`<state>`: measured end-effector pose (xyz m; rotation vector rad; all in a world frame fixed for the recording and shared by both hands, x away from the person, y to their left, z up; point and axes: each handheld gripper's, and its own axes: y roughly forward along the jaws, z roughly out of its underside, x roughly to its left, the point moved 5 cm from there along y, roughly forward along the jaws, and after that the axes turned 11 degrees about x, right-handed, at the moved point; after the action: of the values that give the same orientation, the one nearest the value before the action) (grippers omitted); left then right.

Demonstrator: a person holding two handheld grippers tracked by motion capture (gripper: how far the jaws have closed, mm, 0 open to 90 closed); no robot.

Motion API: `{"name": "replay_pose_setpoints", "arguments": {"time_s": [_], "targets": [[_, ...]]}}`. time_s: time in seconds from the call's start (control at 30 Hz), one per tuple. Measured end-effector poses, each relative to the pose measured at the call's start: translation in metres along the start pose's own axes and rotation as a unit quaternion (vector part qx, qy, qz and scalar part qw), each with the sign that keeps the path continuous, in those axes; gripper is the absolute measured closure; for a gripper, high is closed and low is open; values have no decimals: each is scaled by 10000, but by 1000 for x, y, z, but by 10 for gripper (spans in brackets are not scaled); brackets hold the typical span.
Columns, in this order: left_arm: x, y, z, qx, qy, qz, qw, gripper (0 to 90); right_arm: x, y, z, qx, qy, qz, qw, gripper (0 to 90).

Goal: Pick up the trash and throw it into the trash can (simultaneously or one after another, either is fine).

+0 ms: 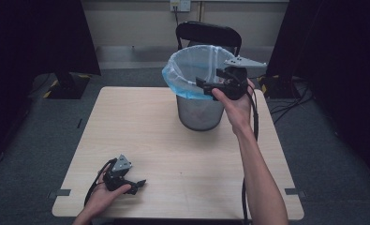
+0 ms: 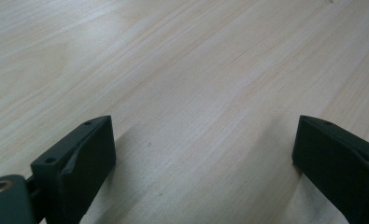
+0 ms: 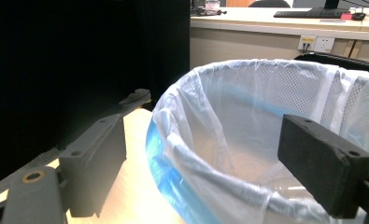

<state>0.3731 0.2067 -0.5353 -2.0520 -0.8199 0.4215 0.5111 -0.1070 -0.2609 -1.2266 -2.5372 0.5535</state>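
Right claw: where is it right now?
In the high view, the right claw is held above the right rim of the mesh bin, jaws open over its blue-white liner.

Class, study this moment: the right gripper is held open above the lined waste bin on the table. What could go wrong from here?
1. The right gripper is close above the bin's rim; lowering it could snag the loose plastic liner and pull it off the waste bin.
2. The bin stands near the table's far edge, so a sideways knock might tip or push it off.
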Motion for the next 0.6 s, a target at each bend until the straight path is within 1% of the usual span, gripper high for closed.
{"name": "replay_pose_setpoints", "arguments": {"time_s": [0.13,0.23,0.37,0.5,0.6], "targets": [[0,0,0,1,0,-1,10000,56,4,-6,6,82,-45,-45,9999,146],[0,0,0,1,0,-1,10000,56,8,-10,12,104,-104,20,9999,145],[0,0,0,0,-1,-2,10000,56,13,-16,21,75,-106,256,9996,149],[0,0,0,1,1,0,10000,56,19,-23,33,22,-120,218,9997,149],[0,0,0,-2,0,0,10000,56,20,-26,43,130,-100,229,9996,150]]}}
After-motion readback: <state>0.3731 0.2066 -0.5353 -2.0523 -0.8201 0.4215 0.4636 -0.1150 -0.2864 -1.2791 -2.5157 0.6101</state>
